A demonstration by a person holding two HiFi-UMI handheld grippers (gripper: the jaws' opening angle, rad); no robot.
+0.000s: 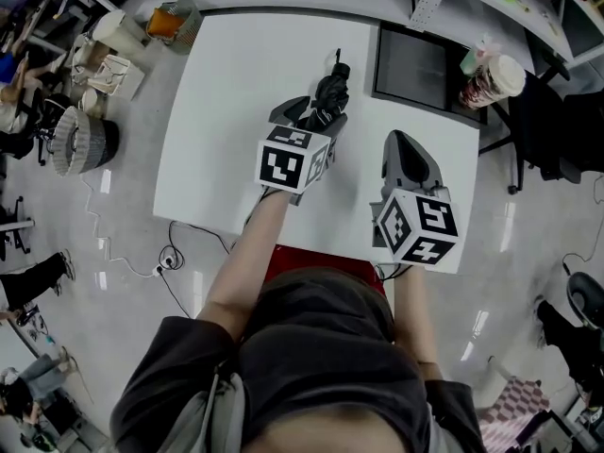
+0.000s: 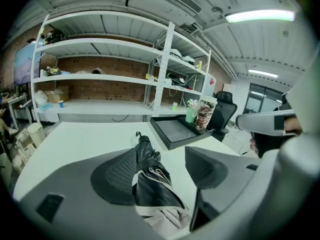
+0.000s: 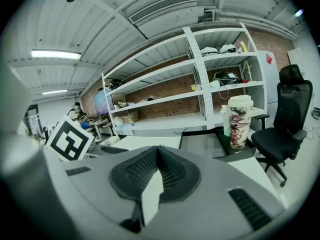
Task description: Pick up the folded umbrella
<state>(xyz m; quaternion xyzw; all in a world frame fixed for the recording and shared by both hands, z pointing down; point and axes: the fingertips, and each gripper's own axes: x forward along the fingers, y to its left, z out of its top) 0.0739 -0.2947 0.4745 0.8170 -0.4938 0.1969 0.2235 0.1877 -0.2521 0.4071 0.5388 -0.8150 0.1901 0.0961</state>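
Observation:
The folded black umbrella [image 1: 331, 87] lies on the white table [image 1: 226, 111], its hooked handle end pointing to the far side. In the left gripper view the umbrella [image 2: 150, 181] runs lengthwise between my left gripper's [image 2: 161, 158] spread jaws. It lies against the left pad [image 2: 117, 176], while bare table shows between it and the right pad [image 2: 206, 166]. In the head view my left gripper [image 1: 316, 113] sits over the umbrella's near end. My right gripper [image 1: 402, 142] hovers to the right over bare table, and its pads [image 3: 172, 169] meet with nothing between them.
A black tray [image 1: 415, 64] lies at the table's far right, with a lidded patterned cup [image 1: 491, 81] beside it. A black office chair [image 1: 557, 130] stands right of the table. Shelving [image 2: 100, 79] runs along the brick wall. Bins and a fan [image 1: 80, 140] crowd the floor at left.

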